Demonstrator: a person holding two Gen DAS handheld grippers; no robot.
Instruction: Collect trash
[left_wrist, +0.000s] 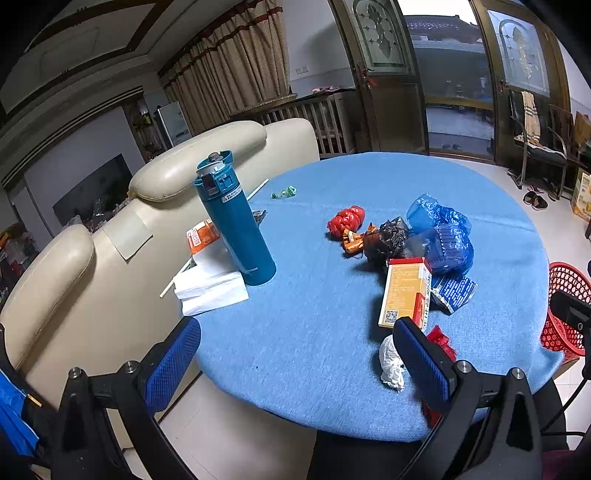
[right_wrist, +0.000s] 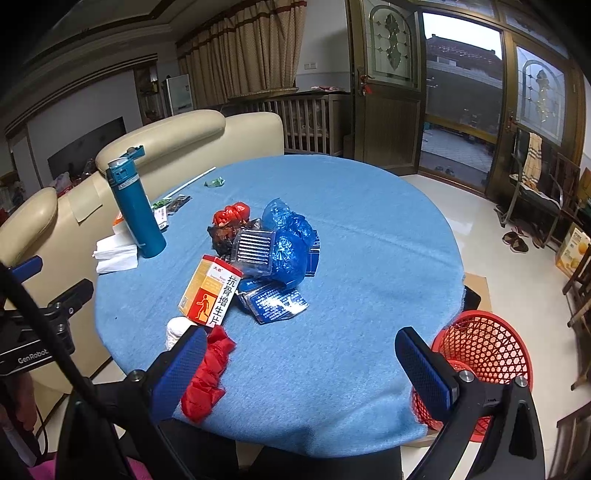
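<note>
Both my grippers gape wide, nothing held — left gripper (left_wrist: 295, 363), right gripper (right_wrist: 301, 363), angled down at the near edge of the blue-clothed round table (right_wrist: 351, 229). Nearest trash: crumpled red wrapper (right_wrist: 207, 380) touching my right gripper's left finger, white crumpled tissue (left_wrist: 391, 363) just beside it. I'd take the red wrapper first, pinch across its bulk, then swing right to the red mesh basket (right_wrist: 484, 354) beside the table. The rest is piled mid-table: medicine box (right_wrist: 208, 291), blue plastic bags (right_wrist: 288, 243), black bag. The basket's bottom is hidden — can't tell what's in it. The red wrapper is partly behind a finger.
</note>
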